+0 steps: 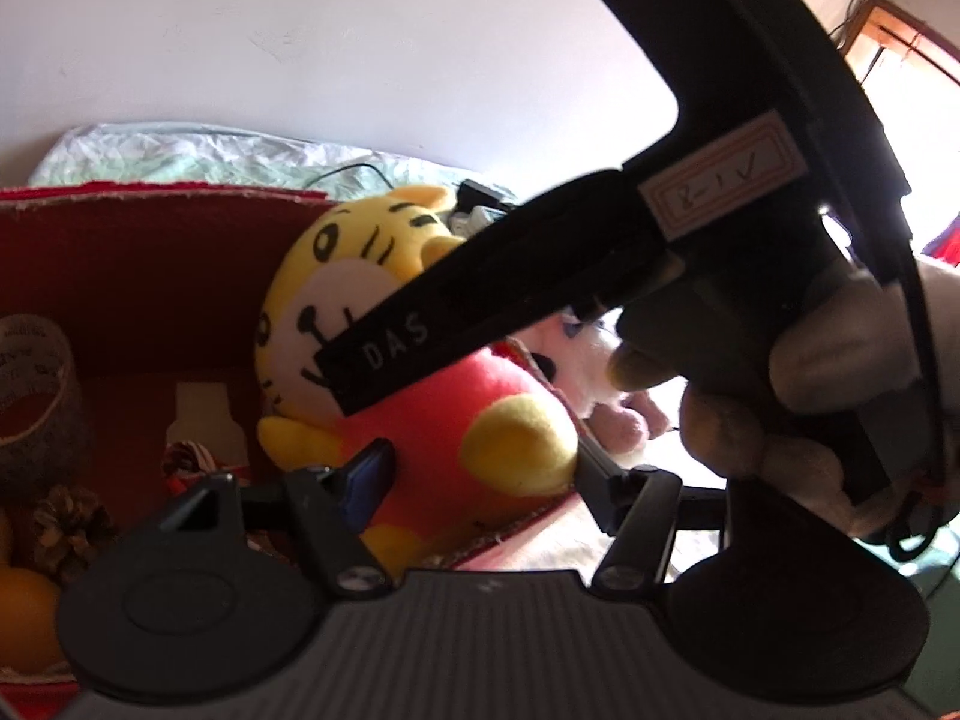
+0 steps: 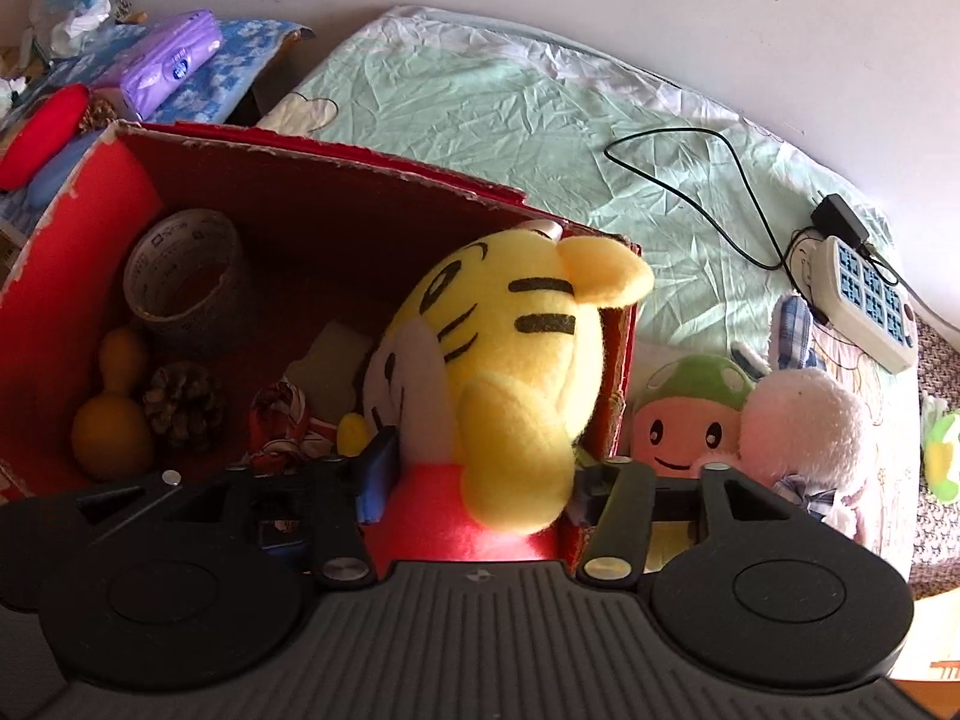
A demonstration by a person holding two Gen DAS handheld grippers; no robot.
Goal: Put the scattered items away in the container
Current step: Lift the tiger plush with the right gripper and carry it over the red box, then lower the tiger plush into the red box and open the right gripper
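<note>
Tiger plush (image 2: 510,360) sat at the red box's (image 2: 84,222) right end between the jaws of both the left tool (image 1: 474,468) and right tool (image 2: 474,474), contact unclear, fingertips hidden.

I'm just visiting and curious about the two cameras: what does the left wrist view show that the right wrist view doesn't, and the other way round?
Only the left wrist view shows the other black handheld tool crossing the picture, gripped by a gloved hand.

Only the right wrist view shows the white power strip with its black cable, the pink plush with a green cap, and the purple tissue pack.

Both show the yellow striped tiger plush in the red cardboard box, plus the grey tape roll and brown pine cone.
</note>
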